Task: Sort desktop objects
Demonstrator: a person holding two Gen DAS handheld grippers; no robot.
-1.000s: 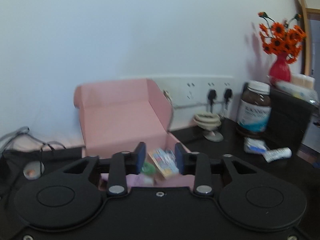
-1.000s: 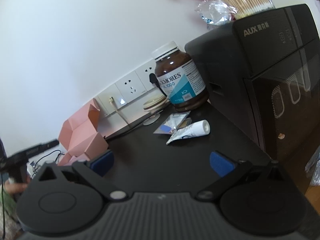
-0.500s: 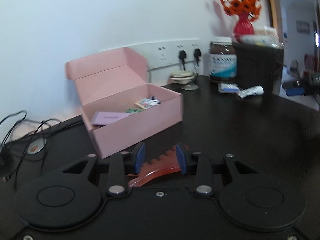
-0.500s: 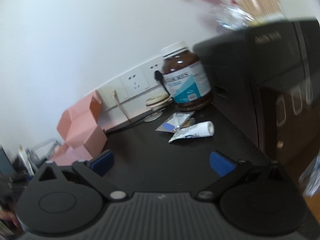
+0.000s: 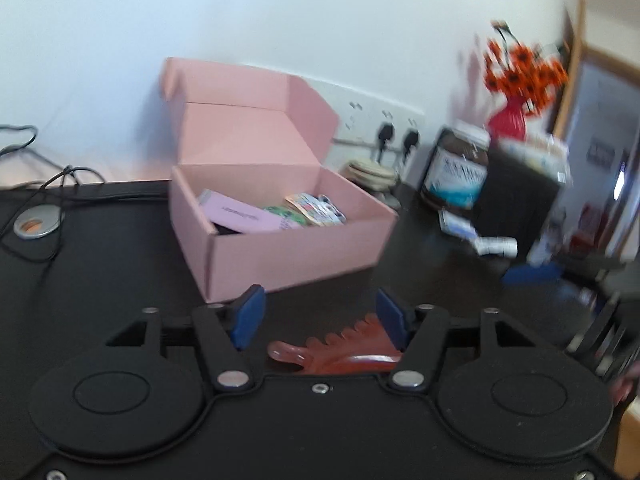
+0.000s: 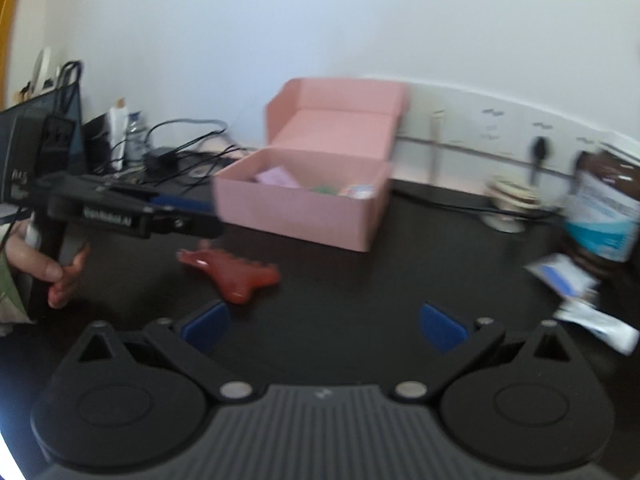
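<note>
A red toothed comb lies flat on the black desk between the jaws of my left gripper. Those jaws are opening: the left pad stands clear of the comb and the right pad is just beside its teeth. The right wrist view shows the comb resting on the desk under the left gripper. An open pink box with several small packets inside stands just behind. My right gripper is open over bare desk, to the right of the comb, and the pink box is ahead of it.
At the right stand a brown supplement bottle, a blue-white sachet and a white tube. A black appliance carries a red vase. Cables lie at the left. A person's hand holds the left gripper.
The left gripper drew back from over the box, held the red comb low before it, then spread its jaws; the comb lies on the desk. The right gripper swung left towards the box.
</note>
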